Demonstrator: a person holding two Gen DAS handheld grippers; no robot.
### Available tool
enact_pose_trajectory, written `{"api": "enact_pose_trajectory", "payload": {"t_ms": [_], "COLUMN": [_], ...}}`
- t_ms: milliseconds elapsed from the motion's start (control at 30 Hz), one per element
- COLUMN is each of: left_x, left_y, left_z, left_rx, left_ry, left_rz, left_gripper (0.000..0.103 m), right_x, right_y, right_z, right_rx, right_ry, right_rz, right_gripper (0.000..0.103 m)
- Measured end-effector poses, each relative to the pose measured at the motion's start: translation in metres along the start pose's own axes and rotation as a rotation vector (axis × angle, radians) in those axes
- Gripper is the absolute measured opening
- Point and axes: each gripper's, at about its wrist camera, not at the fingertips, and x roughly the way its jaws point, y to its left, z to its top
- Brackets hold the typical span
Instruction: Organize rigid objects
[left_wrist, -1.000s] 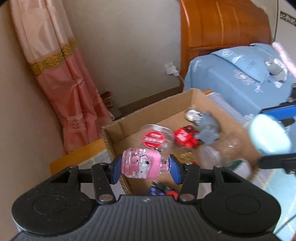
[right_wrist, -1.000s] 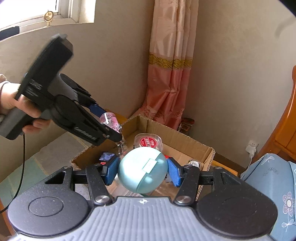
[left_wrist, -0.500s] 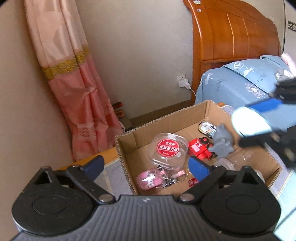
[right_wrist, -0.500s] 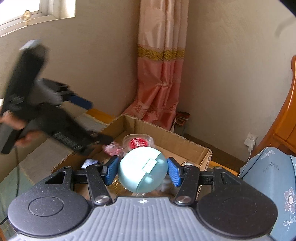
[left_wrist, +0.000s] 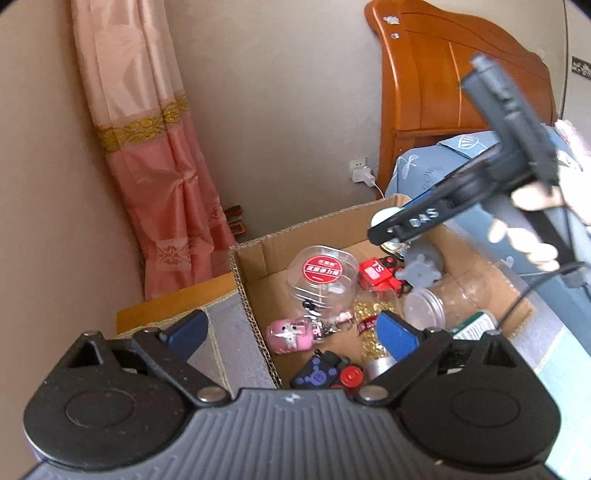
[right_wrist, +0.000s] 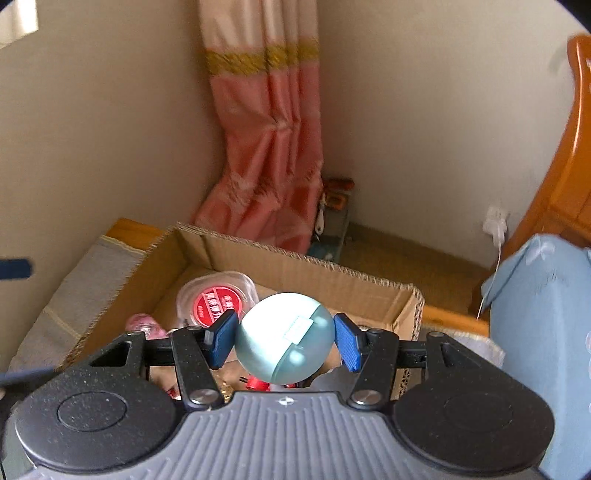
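Observation:
An open cardboard box (left_wrist: 255, 269) holds several small objects. A pink toy keychain (left_wrist: 290, 334) lies near its front left corner. My left gripper (left_wrist: 291, 332) is open and empty, above the box's near edge. My right gripper (right_wrist: 284, 339) hovers over the box (right_wrist: 295, 266) with a pale blue egg-shaped case (right_wrist: 284, 341) between its blue pads; there are small gaps at the pads, so the hold looks loose. The right gripper also shows in the left wrist view (left_wrist: 388, 230), over the box's far right part.
In the box: a clear jar with a red lid (left_wrist: 321, 273), a red toy car (left_wrist: 380, 275), a grey toy (left_wrist: 421, 271), a clear plastic bottle (left_wrist: 443, 299), gold beads (left_wrist: 373, 314), a dark blue toy (left_wrist: 319, 373). A pink curtain (left_wrist: 159, 166) hangs left; a bed with wooden headboard (left_wrist: 436, 92) stands right.
My left gripper opened and dropped the pink keychain into the box, then drew back. My right gripper moved over the box with the egg case, and its pads have spread slightly.

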Motion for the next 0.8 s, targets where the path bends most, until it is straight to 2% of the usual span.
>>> {"api": "enact_pose_trajectory", "payload": {"t_ms": [33, 100, 133, 167, 300, 367, 467, 600, 700, 800], "left_x": [-0.002, -0.005, -0.006, -0.008, -0.019, -0.026, -0.04, -0.059, -0.073, -0.084], "left_y": [-0.002, -0.004, -0.005, -0.006, -0.011, -0.012, -0.015, -0.02, -0.028, -0.037], "left_z": [0.0, 0.0, 0.0, -0.001, -0.003, -0.005, -0.011, -0.027, -0.04, -0.054], "left_rx": [0.007, 0.017, 0.02, 0.022, 0.011, -0.008, -0.045, -0.119, -0.193, -0.267], "left_ry": [-0.005, -0.016, -0.021, -0.026, -0.058, -0.069, -0.089, -0.107, -0.088, -0.039], "left_rz": [0.004, 0.011, 0.015, 0.021, 0.029, 0.032, 0.053, 0.11, 0.128, 0.176], "left_gripper": [0.098, 0.098, 0.098, 0.1, 0.101, 0.101, 0.102, 0.102, 0.102, 0.102], "right_x": [0.003, 0.002, -0.001, -0.006, -0.029, -0.043, -0.065, -0.096, -0.12, -0.136], "right_y": [-0.001, -0.001, 0.0, 0.001, 0.005, 0.01, 0.023, 0.049, 0.07, 0.086], "right_z": [-0.001, -0.003, -0.004, -0.004, -0.003, -0.006, -0.014, -0.041, -0.075, -0.108], "right_rx": [0.008, 0.013, 0.013, 0.012, 0.015, 0.003, -0.019, -0.04, -0.04, 0.003], "right_ry": [0.004, -0.002, -0.012, -0.027, -0.045, -0.062, -0.064, -0.072, -0.102, -0.104], "right_rz": [-0.005, -0.009, -0.015, -0.023, -0.044, -0.058, -0.104, -0.254, -0.337, -0.352], "right_gripper": [0.062, 0.069, 0.082, 0.091, 0.096, 0.102, 0.103, 0.103, 0.103, 0.103]}}
